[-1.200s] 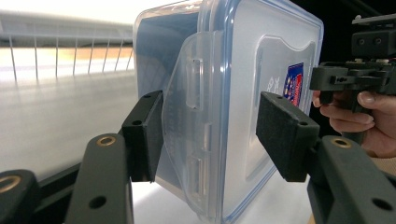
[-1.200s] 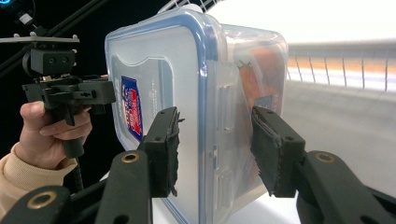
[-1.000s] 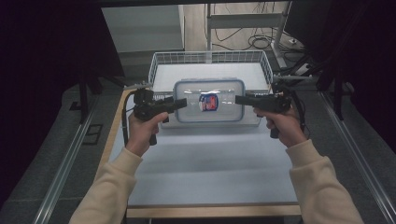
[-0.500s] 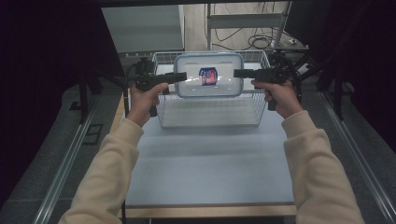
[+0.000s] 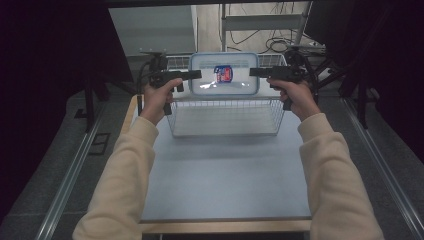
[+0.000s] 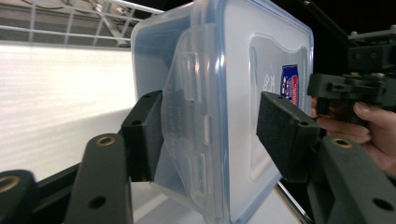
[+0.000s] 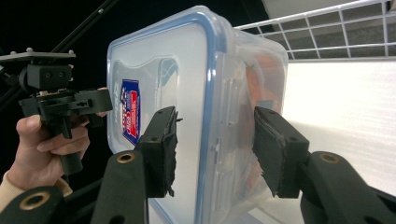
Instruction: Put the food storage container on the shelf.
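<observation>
Here one clear plastic box (image 5: 224, 74) with a blue-rimmed snap lid hangs in the air between two hand-held grippers, above the far part of one wire basket (image 5: 225, 117) that stands on the far half of the counter (image 5: 225, 185). The box carries one red and blue label on its lid; through the side wall in the right gripper view something orange-brown shows inside, too blurred to name. The basket's floor under the box is bare and white.

The left hand-held gripper (image 5: 192, 75) points right at the box's left end. In its own view its two black jaws straddle the lid edge (image 6: 219, 116), one pad against the side latch and the other close to the lid face, and they have just been opening a little. The right hand-held gripper (image 5: 256, 72) points left at the box's right end, and its jaws bracket that edge (image 7: 212, 130) in the same way, close on the box and also just easing apart slightly.

Both forearms, in cream sleeves, reach far across the counter, held level and mirrored.
</observation>
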A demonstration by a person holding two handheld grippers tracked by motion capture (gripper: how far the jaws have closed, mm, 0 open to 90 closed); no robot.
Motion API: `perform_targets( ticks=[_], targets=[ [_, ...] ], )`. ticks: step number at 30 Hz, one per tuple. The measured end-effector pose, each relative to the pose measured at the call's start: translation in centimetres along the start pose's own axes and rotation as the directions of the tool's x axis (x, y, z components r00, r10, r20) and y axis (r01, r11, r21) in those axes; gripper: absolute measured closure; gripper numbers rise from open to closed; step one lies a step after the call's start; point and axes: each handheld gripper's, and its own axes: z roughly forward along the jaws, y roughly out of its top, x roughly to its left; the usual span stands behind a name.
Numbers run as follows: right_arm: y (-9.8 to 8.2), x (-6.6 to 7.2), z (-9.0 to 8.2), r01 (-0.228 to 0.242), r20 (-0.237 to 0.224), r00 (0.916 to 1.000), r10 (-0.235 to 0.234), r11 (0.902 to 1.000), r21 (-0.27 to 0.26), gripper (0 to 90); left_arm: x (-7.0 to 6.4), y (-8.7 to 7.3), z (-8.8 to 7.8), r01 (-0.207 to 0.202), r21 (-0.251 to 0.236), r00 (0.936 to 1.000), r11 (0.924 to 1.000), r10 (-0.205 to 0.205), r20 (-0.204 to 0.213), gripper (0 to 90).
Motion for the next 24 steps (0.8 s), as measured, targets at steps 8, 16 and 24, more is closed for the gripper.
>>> perform_targets(
  ticks=[8,16,24],
  targets=[
    [0.3,-0.9,1.0,-0.073,0.044,0.9962,0.075,0.9966,-0.039,47.8,0.9,0.6,1.9,0.06,-0.017,0.9979,0.9981,-0.06,-0.023,32.8],
    [0.1,-0.7,2.2,-0.084,0.149,0.9842,0.096,0.9928,-0.086,45.0,1.9,1.1,3.8,0.119,0.003,0.9918,0.9929,-0.119,-0.047,19.4],
    [-0.2,-0.2,1.4,-0.031,0.157,0.9863,0.052,0.9908,-0.132,39.6,0.8,1.3,3.4,0.046,-0.017,0.9922,0.9988,-0.047,-0.115,13.5]
  ],
)
